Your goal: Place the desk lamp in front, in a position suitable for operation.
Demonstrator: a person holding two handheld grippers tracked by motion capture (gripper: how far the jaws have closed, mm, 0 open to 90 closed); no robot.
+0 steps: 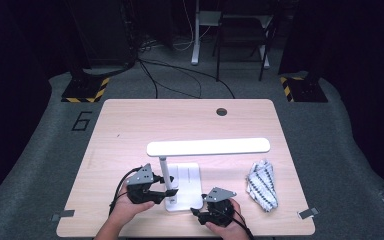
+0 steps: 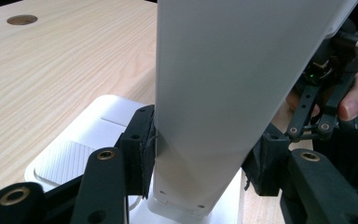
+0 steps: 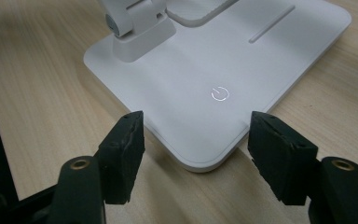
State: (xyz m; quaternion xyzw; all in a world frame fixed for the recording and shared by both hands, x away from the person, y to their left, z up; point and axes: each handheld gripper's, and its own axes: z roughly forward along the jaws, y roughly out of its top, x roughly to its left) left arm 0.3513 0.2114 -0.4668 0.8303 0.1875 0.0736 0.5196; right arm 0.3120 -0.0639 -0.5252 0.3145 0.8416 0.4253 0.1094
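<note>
Bracing the desk lamp's upright arm [image 2: 214,93] between my left gripper's [image 1: 156,192] pads keeps it steady near the table's [image 1: 130,120] front edge, while my right gripper [image 3: 196,154], jaws open and empty, hovers before the base's [image 3: 205,74] power button [image 3: 219,93].

One white desk lamp [image 1: 180,187] stands at the lower middle of the high view, and one folded patterned cloth [image 1: 262,185] lies at the lower right. There is one worktop [image 1: 130,125] with one round hole [image 1: 222,111] near its upper edge. Two grippers are counted, the left gripper [image 1: 157,192] and the right gripper [image 1: 200,212], and two yellow-and-black striped stand feet [image 1: 85,90] sit on the floor at the upper left and upper right.
</note>
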